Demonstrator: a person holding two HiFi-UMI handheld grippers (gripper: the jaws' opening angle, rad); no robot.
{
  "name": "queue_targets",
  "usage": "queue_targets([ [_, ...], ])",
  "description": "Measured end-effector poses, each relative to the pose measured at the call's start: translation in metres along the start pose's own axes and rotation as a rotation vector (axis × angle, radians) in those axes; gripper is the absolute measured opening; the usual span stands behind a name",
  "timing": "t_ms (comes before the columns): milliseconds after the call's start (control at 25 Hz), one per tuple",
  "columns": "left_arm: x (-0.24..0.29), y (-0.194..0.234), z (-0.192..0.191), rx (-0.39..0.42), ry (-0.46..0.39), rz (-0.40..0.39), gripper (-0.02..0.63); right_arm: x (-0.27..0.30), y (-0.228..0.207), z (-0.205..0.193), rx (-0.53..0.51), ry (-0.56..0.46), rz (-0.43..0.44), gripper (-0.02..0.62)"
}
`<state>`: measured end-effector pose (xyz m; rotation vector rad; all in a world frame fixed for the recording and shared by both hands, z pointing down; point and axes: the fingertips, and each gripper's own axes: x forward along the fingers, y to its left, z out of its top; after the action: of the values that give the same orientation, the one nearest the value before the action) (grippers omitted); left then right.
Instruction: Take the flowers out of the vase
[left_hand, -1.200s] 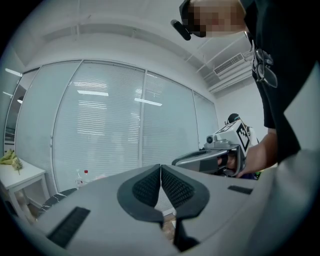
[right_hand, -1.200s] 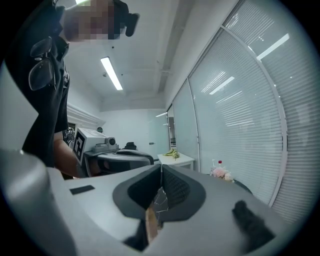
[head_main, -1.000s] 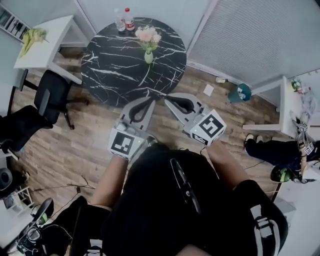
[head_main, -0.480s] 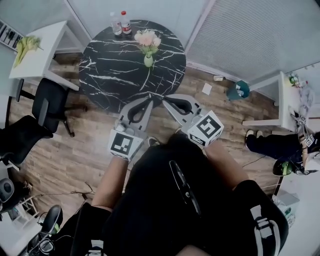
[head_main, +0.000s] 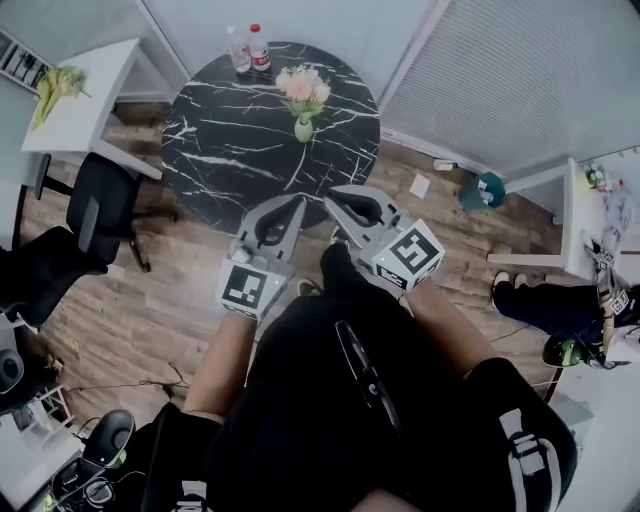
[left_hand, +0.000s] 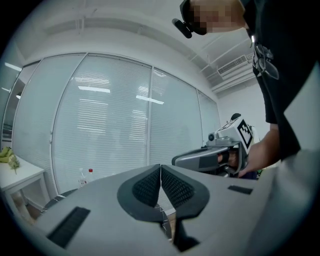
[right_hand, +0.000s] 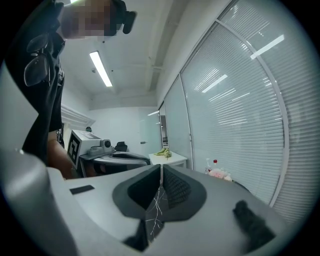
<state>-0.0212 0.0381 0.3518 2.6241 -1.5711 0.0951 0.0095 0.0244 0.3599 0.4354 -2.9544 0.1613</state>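
Ahead of the grippers, table (head_main: 215, 160): round, black marble-look top veined white, its near rim just past both sets of jaw tips.
Vase (head_main: 303, 129): small, pale green, upright on the table's far half, well beyond the grippers.
Flowers (head_main: 303, 86): soft pink bunch, stems in the vase.
Bottles (head_main: 259, 45): two, clear plastic, at the far rim.
Left gripper (left_hand: 160, 170): ribbed jaws pressed together, nothing between.
Right gripper (right_hand: 161, 170): jaws closed likewise, empty.
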Motion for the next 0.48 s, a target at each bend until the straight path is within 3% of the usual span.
queue_targets([
  [480, 0.065, 0.06, -0.006, -0.027, 0.035, 0.084, 0.015, 0.043, -0.086, 0.002, 0.002, 0.017, 0.026, 0.021],
])
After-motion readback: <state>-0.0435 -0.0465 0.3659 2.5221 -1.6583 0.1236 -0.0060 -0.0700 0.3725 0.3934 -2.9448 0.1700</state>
